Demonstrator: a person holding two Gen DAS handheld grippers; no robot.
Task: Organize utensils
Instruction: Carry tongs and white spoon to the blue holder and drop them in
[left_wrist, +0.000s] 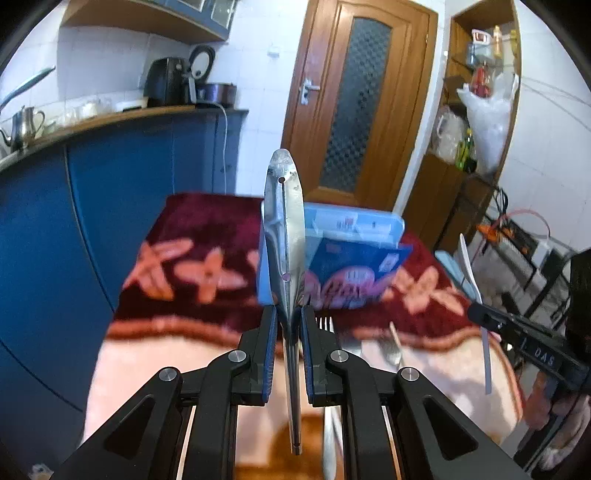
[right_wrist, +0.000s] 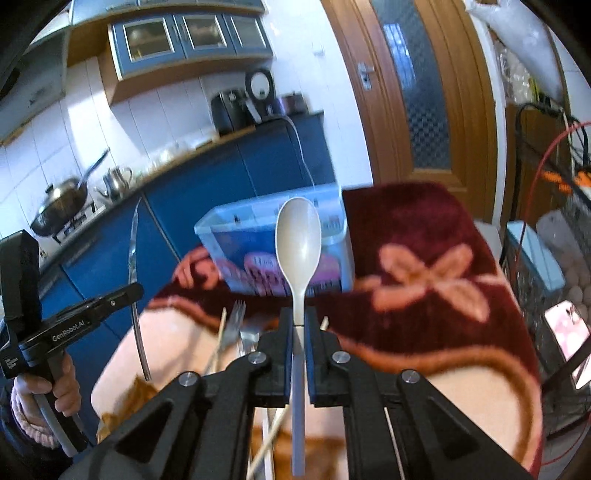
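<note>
Two grippers each held one utensil upright at frame centre. Lowest, the left gripper (left_wrist: 289, 325) was clamped on a metal knife (left_wrist: 284, 236); the right gripper (right_wrist: 298, 325) pinched a pale spoon (right_wrist: 298, 240) by its handle. Between them, a fork (right_wrist: 233, 325) and chopsticks (right_wrist: 218, 347) lay on the patterned blanket (right_wrist: 424, 280). Beyond, mid-frame, stood a blue plastic box (right_wrist: 236, 225).

Home kitchen: blue cabinets (right_wrist: 236, 162), wok (right_wrist: 59, 206) on stove, kettle (left_wrist: 26, 125), tiled wall, wooden door (left_wrist: 354, 99)
</note>
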